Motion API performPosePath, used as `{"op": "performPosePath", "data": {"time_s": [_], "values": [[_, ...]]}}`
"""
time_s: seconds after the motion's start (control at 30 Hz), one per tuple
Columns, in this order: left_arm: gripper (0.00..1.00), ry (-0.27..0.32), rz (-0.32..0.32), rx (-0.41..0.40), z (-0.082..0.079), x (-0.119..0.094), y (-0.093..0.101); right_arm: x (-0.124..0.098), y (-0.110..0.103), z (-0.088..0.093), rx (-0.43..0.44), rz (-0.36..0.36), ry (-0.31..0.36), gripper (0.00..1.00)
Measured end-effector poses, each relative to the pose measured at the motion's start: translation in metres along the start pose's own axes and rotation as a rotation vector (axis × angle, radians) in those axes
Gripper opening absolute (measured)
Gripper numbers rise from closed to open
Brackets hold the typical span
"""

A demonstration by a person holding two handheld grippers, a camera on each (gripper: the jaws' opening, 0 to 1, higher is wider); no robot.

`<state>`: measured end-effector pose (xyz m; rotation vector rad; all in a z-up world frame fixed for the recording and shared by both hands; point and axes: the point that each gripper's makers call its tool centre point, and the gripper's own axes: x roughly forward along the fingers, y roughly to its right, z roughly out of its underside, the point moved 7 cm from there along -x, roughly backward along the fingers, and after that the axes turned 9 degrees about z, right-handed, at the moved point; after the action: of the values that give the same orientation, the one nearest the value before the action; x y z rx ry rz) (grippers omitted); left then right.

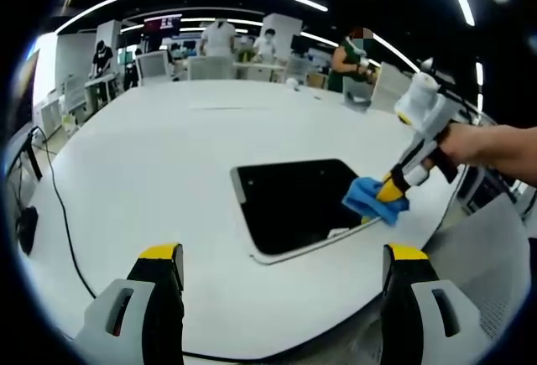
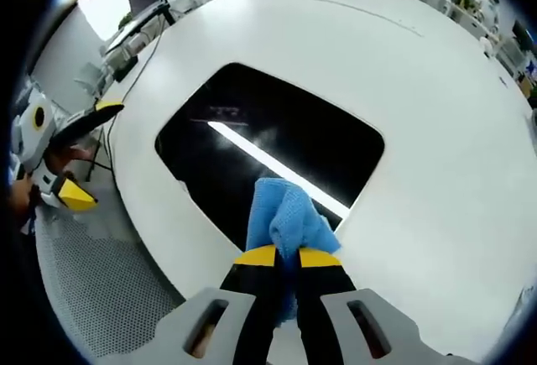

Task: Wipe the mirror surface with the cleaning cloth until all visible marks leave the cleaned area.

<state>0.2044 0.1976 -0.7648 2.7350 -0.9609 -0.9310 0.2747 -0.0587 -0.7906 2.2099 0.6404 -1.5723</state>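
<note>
A dark rectangular mirror [image 1: 294,203] lies flat on the white table [image 1: 168,155]. My right gripper [image 1: 391,190] comes in from the right of the left gripper view, shut on a blue cleaning cloth [image 1: 372,200] that rests on the mirror's right edge. In the right gripper view the blue cloth [image 2: 287,219] is pinched between the yellow-tipped jaws of the right gripper [image 2: 287,258] and pressed on the mirror [image 2: 268,151], which reflects a ceiling light strip. My left gripper [image 1: 285,256] hovers open above the table's near edge, short of the mirror; the left gripper [image 2: 71,151] also appears far left.
A black cable [image 1: 59,214] runs along the table's left side. Several people [image 1: 220,36] stand at desks behind the table. A grey mesh chair [image 2: 92,281] sits beside the table edge.
</note>
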Motion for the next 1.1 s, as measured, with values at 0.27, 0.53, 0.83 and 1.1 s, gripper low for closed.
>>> {"op": "performPosePath", "data": {"time_s": [0.27,0.53,0.83,1.1], "values": [[0.99,-0.003,0.000,-0.001,0.000,0.000,0.000,0.004,0.008,-0.010,0.030,0.019,0.011,0.02],[0.99,-0.007,0.001,0.001,0.001,0.000,0.000,0.007,0.015,-0.019,0.054,0.021,0.013,0.02],[0.99,-0.015,0.005,0.016,0.001,0.000,0.000,0.011,0.024,-0.031,0.089,0.036,0.011,0.02],[0.99,-0.017,0.005,0.016,0.002,0.000,0.000,0.014,0.036,-0.041,0.118,0.035,0.017,0.02]]}}
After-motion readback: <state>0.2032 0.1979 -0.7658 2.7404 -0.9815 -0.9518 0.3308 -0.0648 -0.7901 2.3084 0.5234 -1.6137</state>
